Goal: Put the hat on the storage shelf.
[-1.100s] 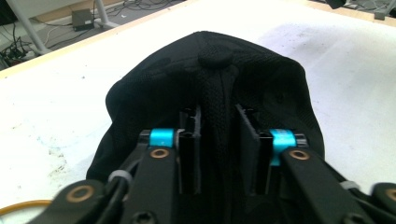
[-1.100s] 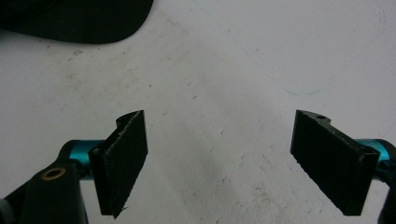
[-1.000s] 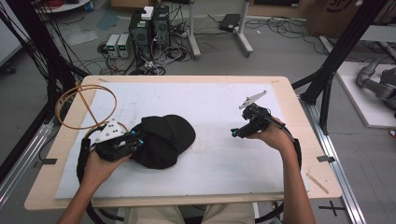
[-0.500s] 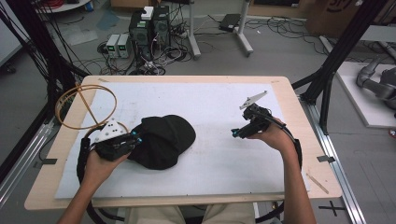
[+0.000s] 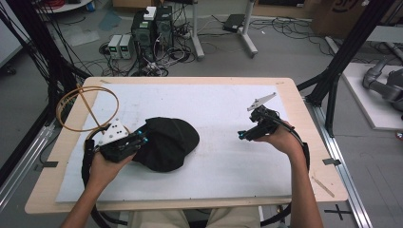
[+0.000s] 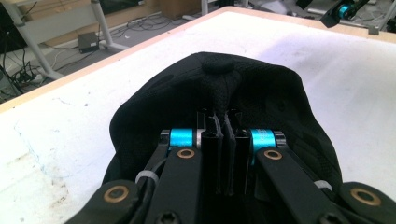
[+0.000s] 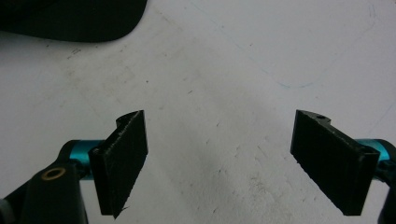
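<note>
A black cap (image 5: 168,142) lies left of the middle of the white mat (image 5: 214,109), crown up, its top button in the left gripper view. My left gripper (image 5: 141,139) lies low at the cap's left edge. Its jaws are pressed together with a fold of the cap's (image 6: 243,84) black fabric pinched between them, so the left gripper (image 6: 224,116) is shut on it. My right gripper (image 5: 241,135) hovers over bare mat to the right of the cap, pointing toward it. In its own view the right gripper (image 7: 219,144) stands wide open with nothing between the pads, the cap's brim (image 7: 70,18) at the top left.
A thin wooden hoop on a stand (image 5: 88,109) sits at the table's left edge, just behind my left hand. The wooden table rim (image 5: 190,80) frames the mat. Black frame posts (image 5: 342,57) rise at the right, and computers and cables cover the floor beyond.
The left gripper's jaws have drawn together on the cap's edge. Both hands and the cap have kept their places.
</note>
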The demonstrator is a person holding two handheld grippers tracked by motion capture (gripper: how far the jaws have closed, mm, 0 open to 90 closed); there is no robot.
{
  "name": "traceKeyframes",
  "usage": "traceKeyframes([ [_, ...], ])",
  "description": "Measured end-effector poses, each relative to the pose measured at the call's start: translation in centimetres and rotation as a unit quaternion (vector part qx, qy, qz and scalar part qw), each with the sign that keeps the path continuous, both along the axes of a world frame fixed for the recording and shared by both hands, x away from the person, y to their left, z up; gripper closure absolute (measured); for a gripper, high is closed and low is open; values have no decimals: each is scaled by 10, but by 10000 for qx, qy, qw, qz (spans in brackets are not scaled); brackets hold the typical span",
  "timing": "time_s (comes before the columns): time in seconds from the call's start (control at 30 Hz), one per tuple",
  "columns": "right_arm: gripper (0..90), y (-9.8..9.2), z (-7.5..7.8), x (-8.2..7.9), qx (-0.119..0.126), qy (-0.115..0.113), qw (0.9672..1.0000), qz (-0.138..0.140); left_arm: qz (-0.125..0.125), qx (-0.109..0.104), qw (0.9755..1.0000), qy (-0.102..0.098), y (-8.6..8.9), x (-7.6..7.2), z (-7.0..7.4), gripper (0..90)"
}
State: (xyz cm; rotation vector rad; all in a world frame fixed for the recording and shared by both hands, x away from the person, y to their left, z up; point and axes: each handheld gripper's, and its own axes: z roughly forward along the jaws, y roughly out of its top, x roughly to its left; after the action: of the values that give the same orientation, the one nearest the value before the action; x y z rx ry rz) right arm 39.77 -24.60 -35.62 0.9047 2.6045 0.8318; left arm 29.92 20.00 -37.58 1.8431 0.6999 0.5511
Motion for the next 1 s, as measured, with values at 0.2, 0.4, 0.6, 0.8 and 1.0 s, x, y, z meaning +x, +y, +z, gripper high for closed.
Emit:
traceKeyframes([
  [0.2,186,0,-1,0,14,16,10000,7,-60,-117,9999,-76,3,1,4,868],
  [0.4,186,1,-2,1,-14,35,10000,13,-160,-196,9995,-196,3,2,12,868],
  [0.6,186,1,-2,1,-9,45,10000,10,-281,-212,9991,-216,4,4,22,868],
  [0.8,186,2,-3,2,-4,42,10000,32,-464,-120,9985,-248,0,6,43,868],
  [1.0,186,1,-3,2,-6,52,10000,24,-597,-53,9979,-252,2,11,67,868],
])
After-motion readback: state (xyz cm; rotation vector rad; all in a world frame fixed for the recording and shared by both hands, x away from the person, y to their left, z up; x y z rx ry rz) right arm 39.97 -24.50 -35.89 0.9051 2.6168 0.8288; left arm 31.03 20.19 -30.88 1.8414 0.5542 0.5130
